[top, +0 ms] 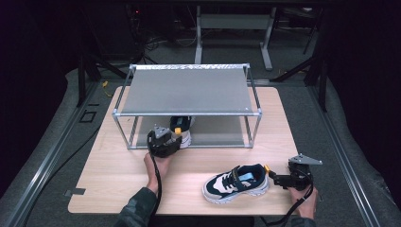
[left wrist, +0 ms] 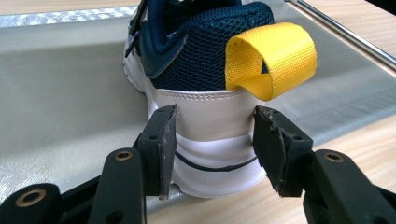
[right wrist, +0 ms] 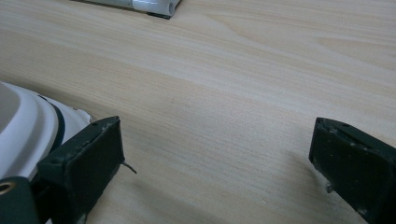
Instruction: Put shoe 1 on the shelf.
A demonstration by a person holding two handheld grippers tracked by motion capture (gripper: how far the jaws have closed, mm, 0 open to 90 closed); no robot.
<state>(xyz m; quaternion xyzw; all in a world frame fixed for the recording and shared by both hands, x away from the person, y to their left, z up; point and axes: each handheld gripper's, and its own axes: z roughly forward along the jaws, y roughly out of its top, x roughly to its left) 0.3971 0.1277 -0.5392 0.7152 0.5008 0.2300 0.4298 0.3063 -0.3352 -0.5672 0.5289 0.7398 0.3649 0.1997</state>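
Light wood counter [top: 118, 179] with rounded corners, centre of frame. Grey carpeted floor [top: 42, 142] around it, metal rails running along left and right sides. Dark curtains [top: 364, 71] at far left and right edges. Upper centre: grey metal legs of second desk [top: 231, 28], tangle of cables [top: 161, 42] on floor at upper left. Room dim; light falls mainly on counter.

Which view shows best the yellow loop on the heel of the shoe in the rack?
The left gripper view: the yellow loop is large and sharp above the open jaws. The high view gives a small yellow spot beside the left gripper.
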